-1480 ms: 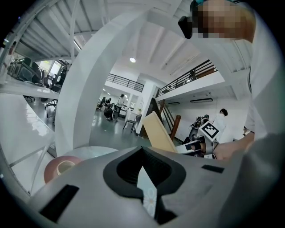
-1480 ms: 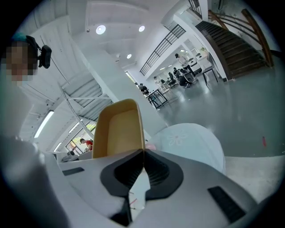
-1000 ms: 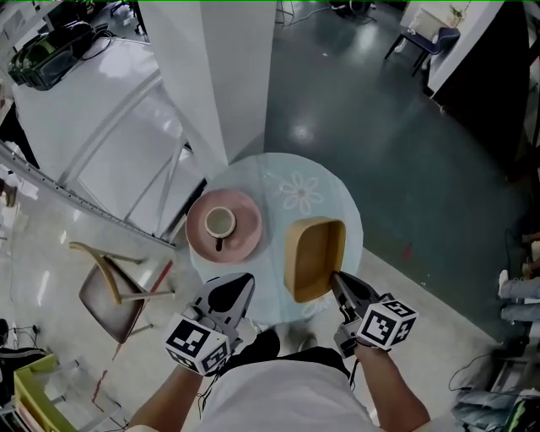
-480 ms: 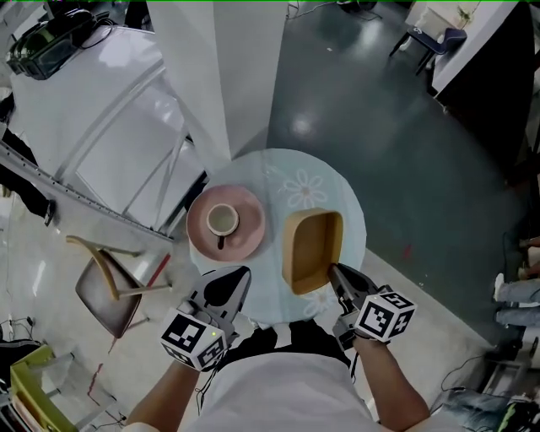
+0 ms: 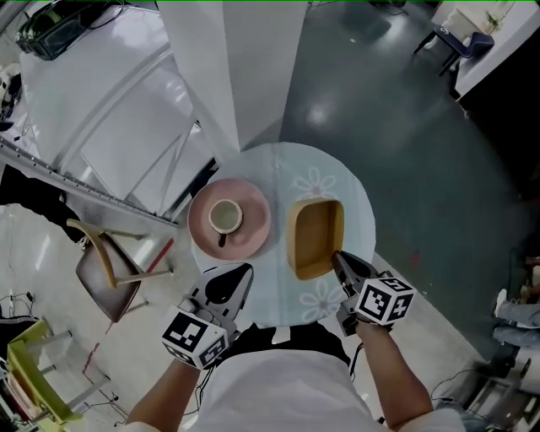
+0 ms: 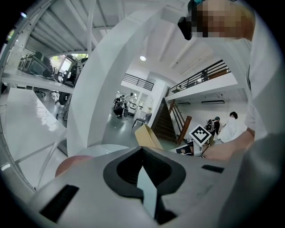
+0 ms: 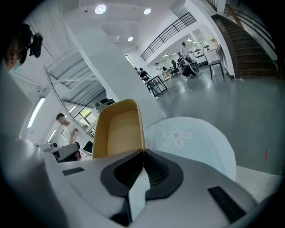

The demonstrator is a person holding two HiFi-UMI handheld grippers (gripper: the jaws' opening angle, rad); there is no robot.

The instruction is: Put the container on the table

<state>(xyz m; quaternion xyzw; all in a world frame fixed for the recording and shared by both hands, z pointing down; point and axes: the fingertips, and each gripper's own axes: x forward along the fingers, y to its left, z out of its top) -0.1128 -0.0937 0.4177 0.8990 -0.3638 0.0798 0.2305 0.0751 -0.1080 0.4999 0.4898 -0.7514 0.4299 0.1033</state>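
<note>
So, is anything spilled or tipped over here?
Nothing stands out. The cup sits upright on the pink plate, and the right gripper pinches the container by its rim over the table.

A dark, glossy grey floor (image 5: 422, 152) is seen on the right, with a patch of light reflected on it (image 5: 319, 114). A paler floor (image 5: 34, 245) is seen on the left. A broad white pillar (image 5: 245, 67) is set just behind the round pale-blue table (image 5: 354, 211), and white slanted beams (image 5: 110, 110) are ranged to its left. A wooden chair (image 5: 105, 270) is placed near the table, and a dark blue chair (image 5: 468, 42) stands well apart. Round ceiling lights (image 7: 100, 8), a railed upper gallery (image 7: 171, 26) and a dark staircase (image 7: 249, 40) are shown in the right gripper view.
</note>
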